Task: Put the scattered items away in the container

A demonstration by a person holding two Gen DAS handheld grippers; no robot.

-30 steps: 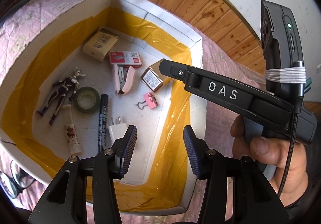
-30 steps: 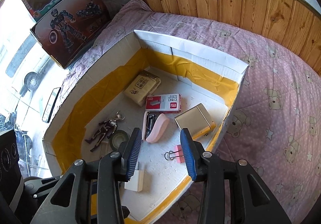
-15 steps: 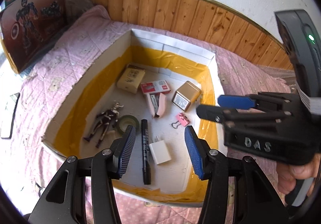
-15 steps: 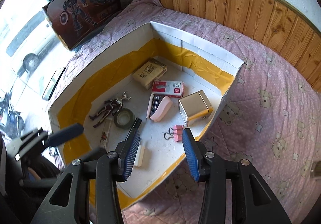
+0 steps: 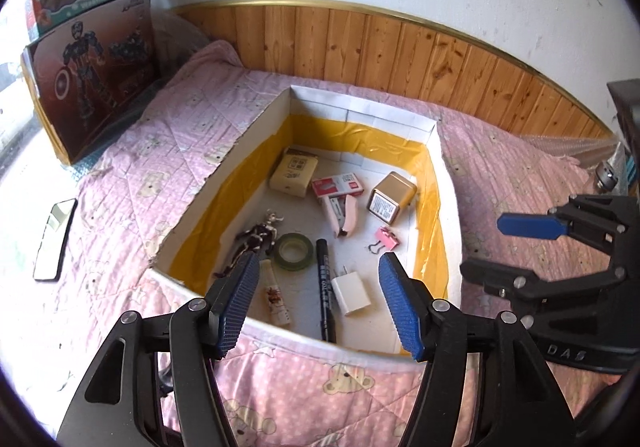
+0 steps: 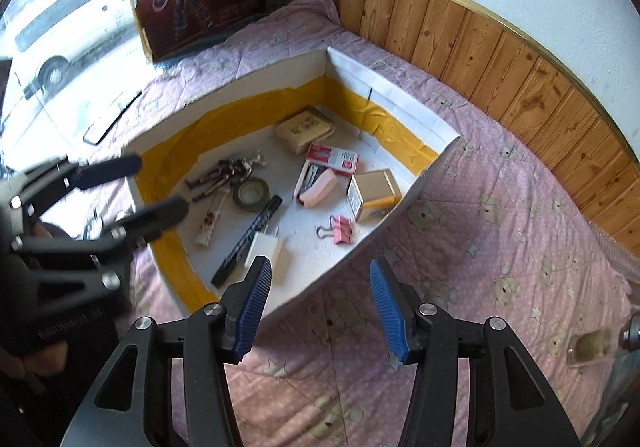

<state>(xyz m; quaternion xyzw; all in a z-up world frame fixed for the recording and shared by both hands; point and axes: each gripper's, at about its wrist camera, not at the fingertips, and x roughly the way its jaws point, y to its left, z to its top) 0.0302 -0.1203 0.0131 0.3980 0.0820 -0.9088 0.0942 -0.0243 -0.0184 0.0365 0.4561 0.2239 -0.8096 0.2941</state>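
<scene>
Left tool (image 5: 316, 301) and right tool (image 6: 318, 305) both agape, empty, black marker (image 5: 325, 287) lying lengthwise in container (image 5: 450, 231)

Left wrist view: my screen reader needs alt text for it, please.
An open white box on a pink quilt holds a toy figure, tape roll, marker, charger, stapler and small boxes. The open left tool hovers above its near edge, empty.
</scene>
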